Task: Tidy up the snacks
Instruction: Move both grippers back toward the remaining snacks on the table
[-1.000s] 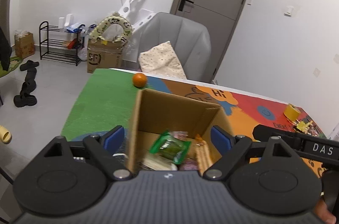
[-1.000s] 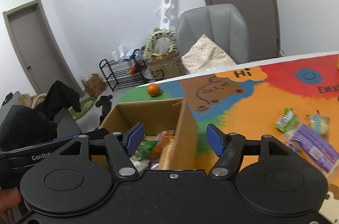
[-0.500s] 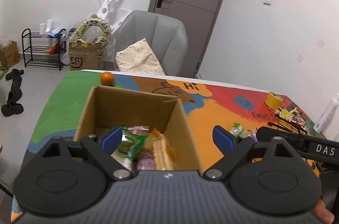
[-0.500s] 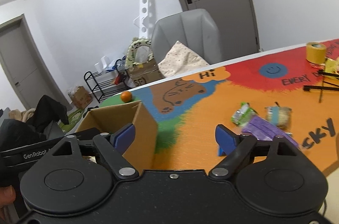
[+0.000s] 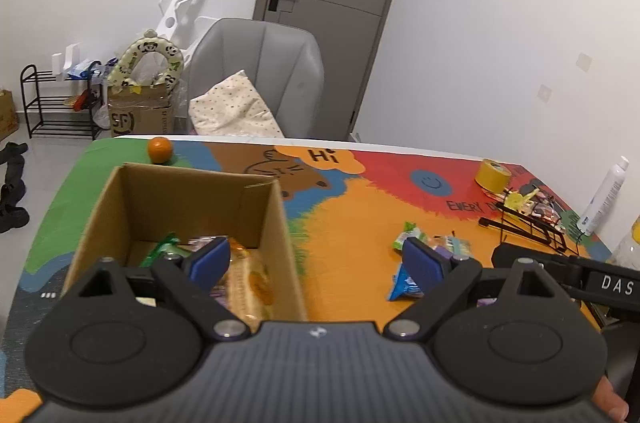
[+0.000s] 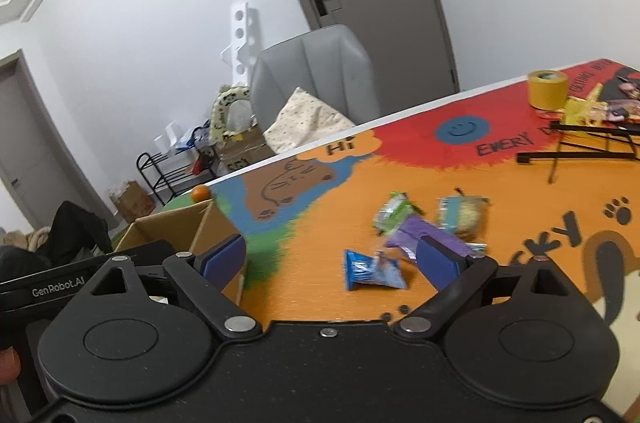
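Note:
An open cardboard box (image 5: 276,219) stands on the colourful table mat, with several snack packets (image 5: 244,275) inside; its corner shows in the right wrist view (image 6: 208,227). Loose snacks lie on the orange area: a blue packet (image 6: 370,273), a purple packet (image 6: 416,233), a green packet (image 6: 394,211) and a cracker pack (image 6: 462,215). My left gripper (image 5: 316,259) is open and empty, over the box's right wall. My right gripper (image 6: 332,257) is open and empty, above and just short of the blue packet.
An orange (image 5: 160,150) sits behind the box. A yellow tape roll (image 6: 547,89), a black wire stand (image 6: 580,147) and small items lie at the far right, with a white bottle (image 5: 604,199). A grey chair (image 5: 260,75) stands beyond the table's far edge.
Both grippers have swung right, away from the box interior towards the loose snacks. The right gripper now faces the blue and purple packets. Both stayed open and empty.

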Action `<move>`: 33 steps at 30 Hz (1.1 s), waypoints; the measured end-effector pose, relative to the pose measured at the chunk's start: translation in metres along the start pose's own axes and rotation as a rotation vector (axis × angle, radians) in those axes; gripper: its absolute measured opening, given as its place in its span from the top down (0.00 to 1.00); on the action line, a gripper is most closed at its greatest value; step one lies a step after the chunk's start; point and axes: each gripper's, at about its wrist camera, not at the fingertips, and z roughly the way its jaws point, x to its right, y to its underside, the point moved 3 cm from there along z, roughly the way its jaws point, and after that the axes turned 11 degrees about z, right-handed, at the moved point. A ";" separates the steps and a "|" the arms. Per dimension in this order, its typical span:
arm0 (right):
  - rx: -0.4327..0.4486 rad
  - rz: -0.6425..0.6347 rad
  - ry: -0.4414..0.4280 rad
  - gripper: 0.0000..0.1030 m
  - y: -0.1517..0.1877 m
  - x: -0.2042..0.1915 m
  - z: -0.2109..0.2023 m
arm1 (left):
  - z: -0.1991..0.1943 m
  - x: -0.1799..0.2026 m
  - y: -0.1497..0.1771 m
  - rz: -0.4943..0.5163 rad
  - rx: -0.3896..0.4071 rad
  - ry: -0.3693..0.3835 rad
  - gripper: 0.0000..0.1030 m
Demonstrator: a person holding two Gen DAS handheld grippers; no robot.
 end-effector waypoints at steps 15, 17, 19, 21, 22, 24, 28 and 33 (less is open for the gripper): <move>0.044 0.087 0.064 0.12 -0.010 0.064 -0.012 | 0.023 0.060 -0.001 0.065 -0.001 0.073 0.11; 0.041 0.092 0.066 0.14 -0.009 0.069 -0.010 | 0.027 0.067 0.000 0.073 -0.004 0.080 0.11; 0.033 0.097 0.065 0.15 -0.008 0.074 -0.007 | 0.032 0.072 0.002 0.079 -0.007 0.084 0.11; 0.026 0.100 0.065 0.15 -0.007 0.077 -0.003 | 0.036 0.075 0.004 0.084 -0.010 0.087 0.11; 0.022 0.101 0.064 0.16 -0.007 0.079 0.000 | 0.039 0.077 0.005 0.085 -0.011 0.090 0.11; 0.013 0.103 0.059 0.17 -0.005 0.082 0.004 | 0.044 0.080 0.006 0.083 -0.011 0.094 0.11; -0.011 0.103 0.058 0.22 -0.002 0.087 0.016 | 0.057 0.084 0.010 0.088 -0.024 0.099 0.11; -0.038 0.085 0.059 0.34 -0.001 0.092 0.034 | 0.077 0.092 0.016 0.100 -0.056 0.116 0.13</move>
